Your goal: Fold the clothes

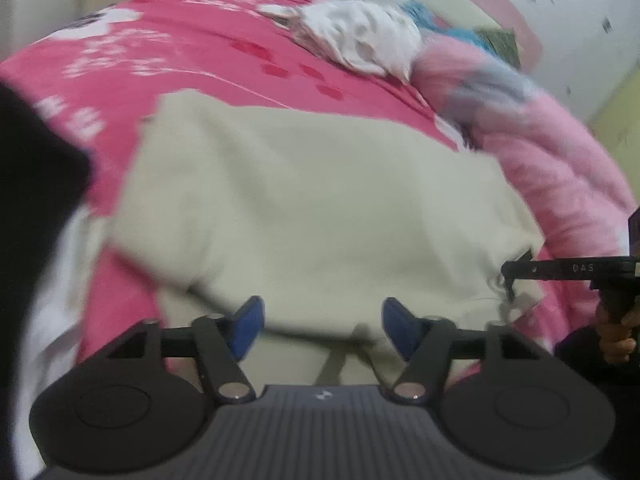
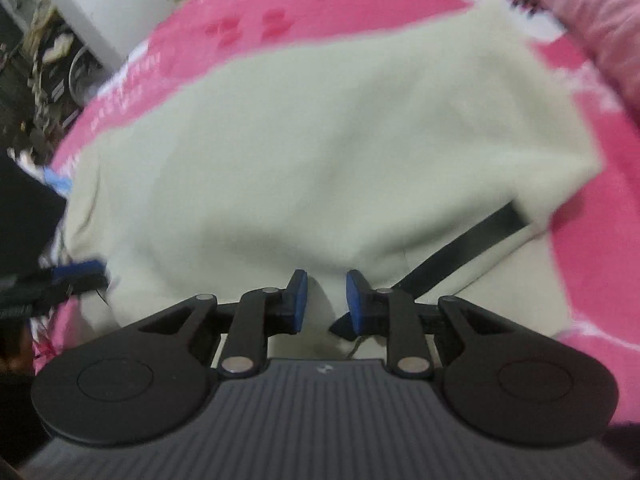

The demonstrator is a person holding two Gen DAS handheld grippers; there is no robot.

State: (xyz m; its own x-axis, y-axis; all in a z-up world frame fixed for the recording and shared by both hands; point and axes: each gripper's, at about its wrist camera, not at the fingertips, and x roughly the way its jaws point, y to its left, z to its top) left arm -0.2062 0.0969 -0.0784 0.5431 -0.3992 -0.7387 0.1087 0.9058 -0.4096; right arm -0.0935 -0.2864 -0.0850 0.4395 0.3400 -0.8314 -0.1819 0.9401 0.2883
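Here cream garment [image 1: 312, 208] spread on pink bedspread [image 1: 192, 48].

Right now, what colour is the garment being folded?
Cream, plain, no print: the garment shows best in the right wrist view, on the pink bedspread.

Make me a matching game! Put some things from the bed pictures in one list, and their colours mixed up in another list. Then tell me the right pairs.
Things:
1. big soft fleece garment
2. printed bedsheet
3. crumpled cloth heap
4. pads on the left gripper

Colours:
A. blue
B. white
C. cream
D. bright pink

Pairs: 1-C, 2-D, 3-B, 4-A
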